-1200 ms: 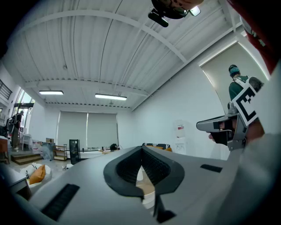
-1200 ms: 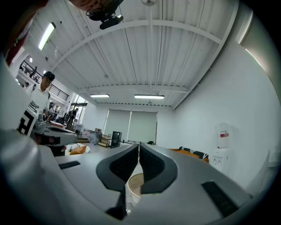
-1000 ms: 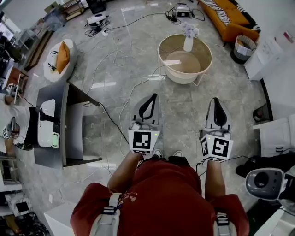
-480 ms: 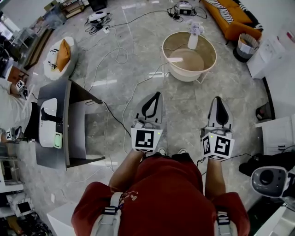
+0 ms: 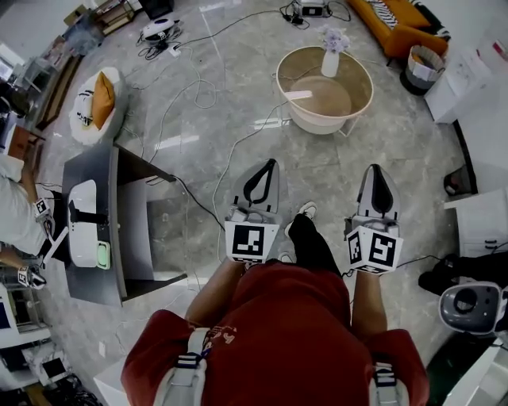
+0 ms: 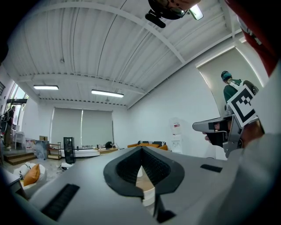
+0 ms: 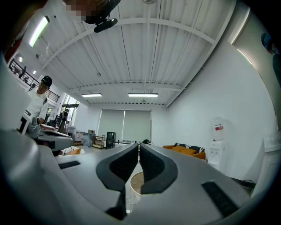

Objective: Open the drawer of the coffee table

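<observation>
The round cream coffee table (image 5: 295, 109) stands ahead on the marble floor, and on it is a white vase of flowers (image 5: 331, 59). No drawer shows on it from here. My left gripper (image 5: 267, 165) and right gripper (image 5: 375, 170) are held side by side, pointing level toward the table and well short of it. Both are shut with nothing between the jaws. In the left gripper view the jaws (image 6: 141, 152) meet at the tips, and the table (image 6: 147, 190) shows through the gap. The right gripper's jaws (image 7: 138, 146) are pressed together, with the table (image 7: 134, 183) below them.
A dark desk (image 5: 89, 170) with a white device stands at the left, beside a seated person (image 5: 17, 212). A white pouf with an orange cushion (image 5: 100, 101) lies further back. Cables (image 5: 226, 155) trail across the floor. An orange sofa (image 5: 395, 24), a bin (image 5: 425, 68) and white cabinets (image 5: 480, 222) line the right.
The person has stepped forward: a dark trouser leg and a shoe now show between the two grippers. Both grippers stayed shut and side by side.
</observation>
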The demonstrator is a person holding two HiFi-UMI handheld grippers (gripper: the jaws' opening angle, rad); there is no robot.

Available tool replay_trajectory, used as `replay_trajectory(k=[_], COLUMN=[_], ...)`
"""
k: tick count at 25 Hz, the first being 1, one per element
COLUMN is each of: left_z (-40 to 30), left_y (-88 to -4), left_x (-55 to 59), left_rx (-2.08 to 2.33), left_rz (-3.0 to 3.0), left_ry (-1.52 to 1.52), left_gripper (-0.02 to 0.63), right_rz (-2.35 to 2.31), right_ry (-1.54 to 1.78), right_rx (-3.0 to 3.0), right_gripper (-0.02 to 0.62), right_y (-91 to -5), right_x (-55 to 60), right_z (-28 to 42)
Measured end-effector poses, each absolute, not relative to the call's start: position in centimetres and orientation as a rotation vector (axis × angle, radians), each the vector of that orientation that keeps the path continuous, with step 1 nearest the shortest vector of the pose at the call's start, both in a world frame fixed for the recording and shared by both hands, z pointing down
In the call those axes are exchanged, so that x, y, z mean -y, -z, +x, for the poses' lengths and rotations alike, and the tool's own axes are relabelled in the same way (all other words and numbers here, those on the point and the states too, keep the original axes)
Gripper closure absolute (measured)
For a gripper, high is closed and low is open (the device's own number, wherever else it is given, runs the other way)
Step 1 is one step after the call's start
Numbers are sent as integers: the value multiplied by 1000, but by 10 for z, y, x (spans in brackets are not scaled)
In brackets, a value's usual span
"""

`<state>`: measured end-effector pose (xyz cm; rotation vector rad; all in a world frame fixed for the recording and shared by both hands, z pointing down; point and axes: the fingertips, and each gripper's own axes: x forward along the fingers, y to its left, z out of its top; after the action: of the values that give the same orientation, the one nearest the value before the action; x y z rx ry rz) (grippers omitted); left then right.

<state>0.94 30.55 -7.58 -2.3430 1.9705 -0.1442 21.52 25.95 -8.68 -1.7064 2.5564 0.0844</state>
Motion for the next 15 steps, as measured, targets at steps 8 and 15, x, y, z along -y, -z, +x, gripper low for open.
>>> replay_trajectory(k=[8,15], left_z=[-8,-31], left_y=[78,78], left_x=[-223,-121], left_rx=[-1939,-1890], left_rz=[-2334,-2374], left_ry=[141,159], left_gripper=[592,592], right_rz=[-1711,-1774], right_ry=[-19,-29], right_rx=[-2511,-2488], right_gripper=[571,571], right_y=[74,70], right_x=[-176,-84], right_z=[199,174])
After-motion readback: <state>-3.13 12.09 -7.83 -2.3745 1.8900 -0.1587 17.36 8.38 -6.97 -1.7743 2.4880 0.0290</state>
